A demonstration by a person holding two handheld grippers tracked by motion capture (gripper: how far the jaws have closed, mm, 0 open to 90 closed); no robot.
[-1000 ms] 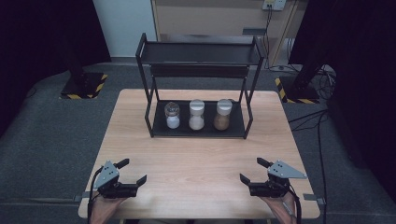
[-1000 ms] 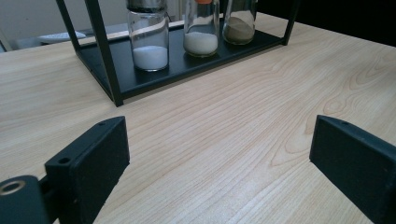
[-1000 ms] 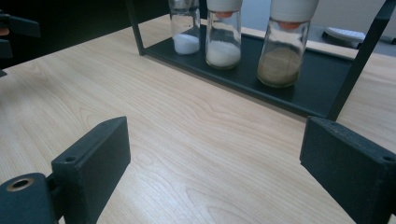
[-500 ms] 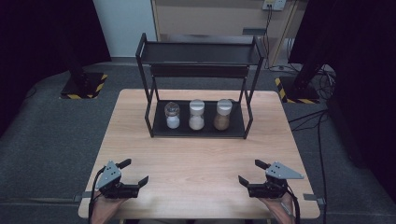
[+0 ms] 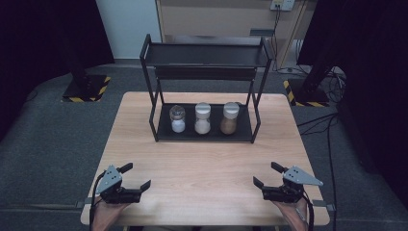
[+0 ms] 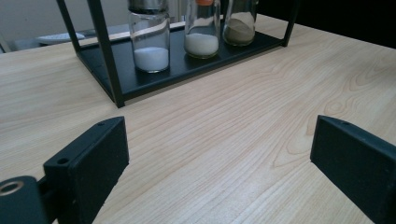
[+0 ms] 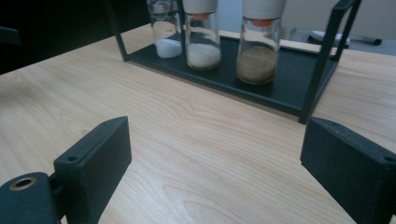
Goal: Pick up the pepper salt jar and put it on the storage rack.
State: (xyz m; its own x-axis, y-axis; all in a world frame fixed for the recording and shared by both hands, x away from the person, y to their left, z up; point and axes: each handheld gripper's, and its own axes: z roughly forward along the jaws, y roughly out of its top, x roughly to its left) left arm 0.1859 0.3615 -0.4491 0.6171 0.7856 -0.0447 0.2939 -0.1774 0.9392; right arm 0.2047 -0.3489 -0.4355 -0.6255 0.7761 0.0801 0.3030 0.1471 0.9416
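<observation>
On the wooden table (image 5: 207, 159), a black two-tier rack (image 5: 204, 57) stands at the 12 o'clock side, its lower tray close to the far edge and centred between the side edges. Three glass jars stand upright in a row on that tray, near one another but apart: the jar of white powder (image 5: 177, 119) at 11 o'clock, the jar of pale grains (image 5: 202, 118) in the middle, and the jar of brown spice (image 5: 229, 118) at 1 o'clock. All three sit toward the front of the tray, between the rack's upright posts.

The left gripper (image 5: 133, 176) rests at 7 o'clock, near the table's near edge and left corner, its jaws spread wide with nothing between them. The right gripper (image 5: 267, 174) rests at 5 o'clock, near the near edge and right corner, jaws likewise spread wide and empty. Both point toward 12 o'clock.

Between the grippers and the rack's front rail lies a broad stretch of bare wood. In the left gripper view the jar of white powder is nearest; in the right gripper view the jar of brown spice is.
</observation>
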